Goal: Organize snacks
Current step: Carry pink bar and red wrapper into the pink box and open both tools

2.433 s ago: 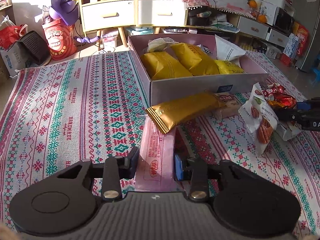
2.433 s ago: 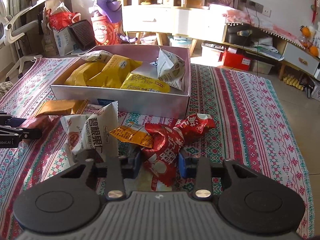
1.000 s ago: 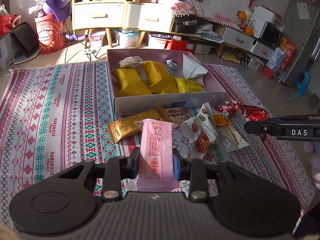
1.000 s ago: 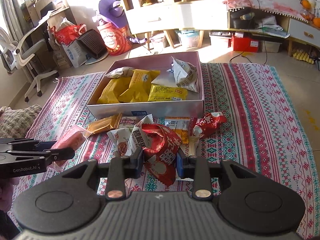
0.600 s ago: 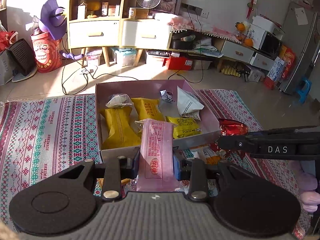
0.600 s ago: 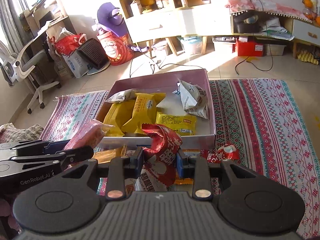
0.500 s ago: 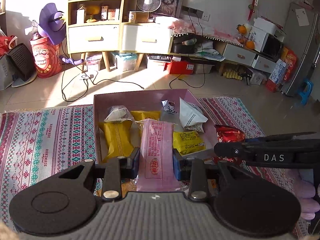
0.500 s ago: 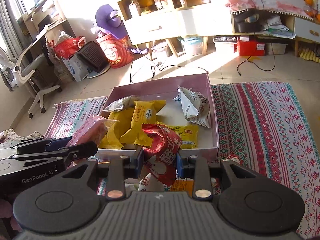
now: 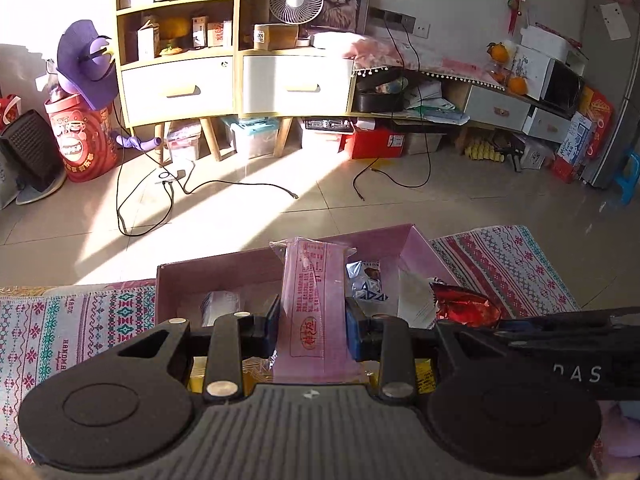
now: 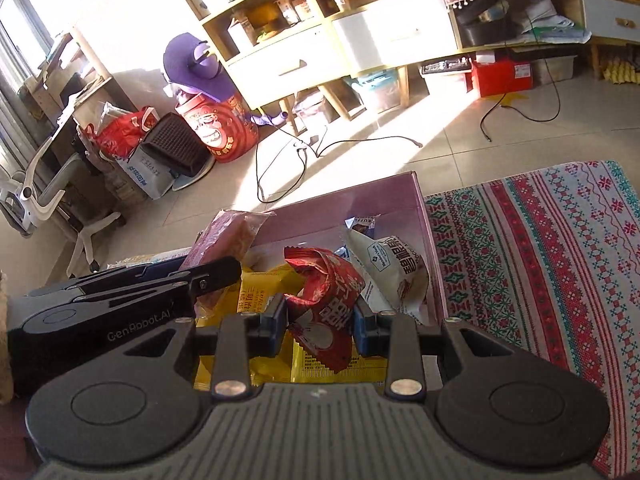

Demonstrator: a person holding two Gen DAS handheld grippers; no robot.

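Gripping flat pink packet (image 9: 313, 312), crinkled red wrapper (image 10: 328, 300).

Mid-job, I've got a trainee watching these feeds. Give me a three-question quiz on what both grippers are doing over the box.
1. True or false: the left gripper is shut on a pink packet.
2. What does the right gripper hold? A) yellow packet B) red packet C) nothing
3. Fill in: both packets hang over the pink ____.

Key: 1 true; 2 B; 3 box.
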